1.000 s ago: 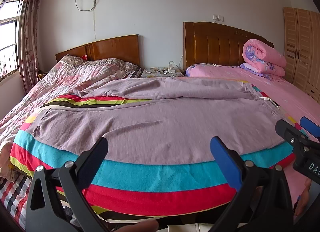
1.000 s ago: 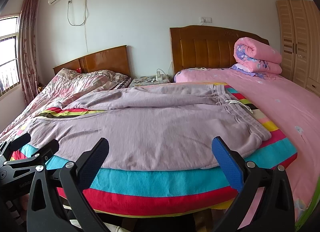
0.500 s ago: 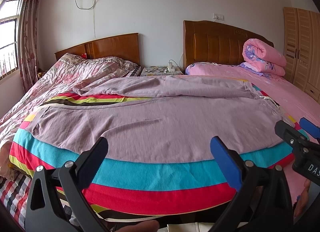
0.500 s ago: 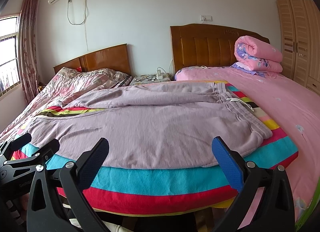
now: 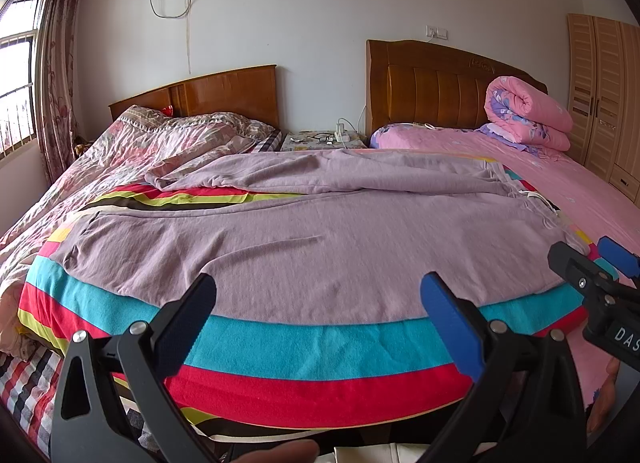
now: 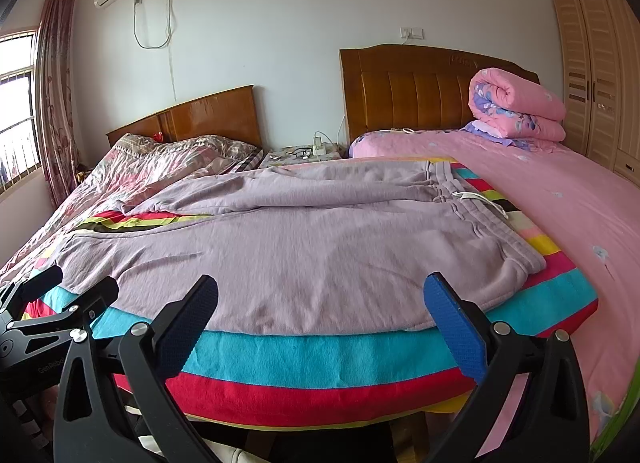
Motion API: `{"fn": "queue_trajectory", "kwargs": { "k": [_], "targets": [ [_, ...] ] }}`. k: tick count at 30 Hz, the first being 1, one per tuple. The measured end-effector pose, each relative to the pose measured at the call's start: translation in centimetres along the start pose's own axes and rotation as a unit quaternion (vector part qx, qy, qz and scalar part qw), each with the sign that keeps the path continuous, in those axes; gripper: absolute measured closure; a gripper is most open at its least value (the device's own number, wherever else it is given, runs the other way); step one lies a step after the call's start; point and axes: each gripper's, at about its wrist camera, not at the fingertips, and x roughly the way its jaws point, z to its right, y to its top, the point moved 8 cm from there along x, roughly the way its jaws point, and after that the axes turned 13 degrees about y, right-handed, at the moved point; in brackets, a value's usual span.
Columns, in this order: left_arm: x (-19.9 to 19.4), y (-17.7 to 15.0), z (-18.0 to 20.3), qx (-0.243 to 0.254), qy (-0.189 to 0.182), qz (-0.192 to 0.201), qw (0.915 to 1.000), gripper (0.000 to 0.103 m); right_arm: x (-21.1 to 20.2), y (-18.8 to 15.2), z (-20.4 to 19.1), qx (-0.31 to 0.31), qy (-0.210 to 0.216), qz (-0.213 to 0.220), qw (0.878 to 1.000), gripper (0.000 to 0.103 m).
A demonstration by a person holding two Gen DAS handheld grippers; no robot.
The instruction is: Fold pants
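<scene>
Striped blanket (image 5: 320, 351) under the pants (image 5: 312, 259) prob gets pinched too w/ left gripper (image 5: 316, 327) & right gripper (image 6: 320, 323) spread wide, nothing held.

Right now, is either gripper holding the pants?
No, the left gripper and right gripper are open, short of the pants.

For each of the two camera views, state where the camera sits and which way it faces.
Left wrist: sits on the left gripper, facing across the lilac pants to the headboards; the right gripper and a fingertip show.
Right wrist: sits on the right gripper, facing likewise; the left gripper shows.
Shared: pants, striped blanket, rolled pink quilt.
</scene>
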Motion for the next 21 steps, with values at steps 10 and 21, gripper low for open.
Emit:
{"fn": "queue_trajectory", "kwargs": {
  "k": [10, 21],
  "targets": [
    [-0.1, -0.3, 0.0, 0.000, -0.002, -0.003, 1.0000, 0.001, 0.1, -0.4, -0.1, -0.002, 0.002, -0.002, 1.000, 0.004],
    [4.4, 3.1, 0.7, 0.077, 0.006, -0.013, 0.9969, 0.001, 4.6, 3.7, 2.3, -0.040, 0.011, -0.034, 0.999, 0.004]
  ]
}}
